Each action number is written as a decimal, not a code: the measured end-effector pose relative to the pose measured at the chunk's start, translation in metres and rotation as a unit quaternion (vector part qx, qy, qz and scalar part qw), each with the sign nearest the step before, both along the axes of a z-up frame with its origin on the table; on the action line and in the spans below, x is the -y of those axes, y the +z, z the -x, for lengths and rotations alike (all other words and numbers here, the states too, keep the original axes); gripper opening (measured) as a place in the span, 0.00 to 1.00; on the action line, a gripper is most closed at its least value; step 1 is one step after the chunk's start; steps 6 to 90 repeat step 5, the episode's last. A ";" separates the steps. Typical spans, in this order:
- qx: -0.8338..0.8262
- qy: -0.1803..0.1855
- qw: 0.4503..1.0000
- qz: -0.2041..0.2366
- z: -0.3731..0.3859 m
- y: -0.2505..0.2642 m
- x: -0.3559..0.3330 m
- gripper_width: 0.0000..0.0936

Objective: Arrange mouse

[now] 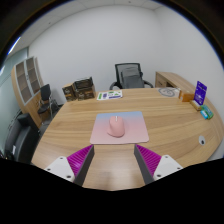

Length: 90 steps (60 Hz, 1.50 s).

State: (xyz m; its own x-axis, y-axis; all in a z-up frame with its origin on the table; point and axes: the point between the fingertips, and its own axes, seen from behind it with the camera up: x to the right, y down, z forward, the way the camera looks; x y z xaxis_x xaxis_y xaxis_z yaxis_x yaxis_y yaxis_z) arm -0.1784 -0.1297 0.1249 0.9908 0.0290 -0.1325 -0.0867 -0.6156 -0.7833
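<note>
Mouse waits on its mat, claw spread and clear of it

Mouse (117,126) is the starting point for the task, but the claw (112,160) is described first: it is released, its two magenta pads (79,160) wide apart with nothing between them, hanging above the near edge of the wooden worktop (170,125). That spread suits an approach, since the gap looks broad enough to straddle the mouse once the claw moves forward.

Just ahead of the fingers lies a pink mouse mat (120,130), square to the worktop's near edge. The pale pink mouse sits on it, roughly central, pointing away from the camera. It is apart from the fingers and rests on its own support, so no grasp has begun.

Further out, a black office chair (129,76) stands behind the far side of the worktop. A purple box (200,93) stands upright near the right end, with a small teal object (206,113) beside it. A low shelf unit (80,90) lines the back wall on the left.

The step in hand appears to be lining up on the mouse.
</note>
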 end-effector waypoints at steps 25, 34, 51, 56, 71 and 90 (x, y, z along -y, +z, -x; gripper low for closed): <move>-0.024 0.025 0.999 -0.016 0.004 0.012 0.025 0.90; -0.024 0.025 0.999 -0.016 0.004 0.012 0.025 0.90; -0.024 0.025 0.999 -0.016 0.004 0.012 0.025 0.90; -0.024 0.025 0.999 -0.016 0.004 0.012 0.025 0.90; -0.024 0.025 0.999 -0.016 0.004 0.012 0.025 0.90; -0.024 0.025 0.999 -0.016 0.004 0.012 0.025 0.90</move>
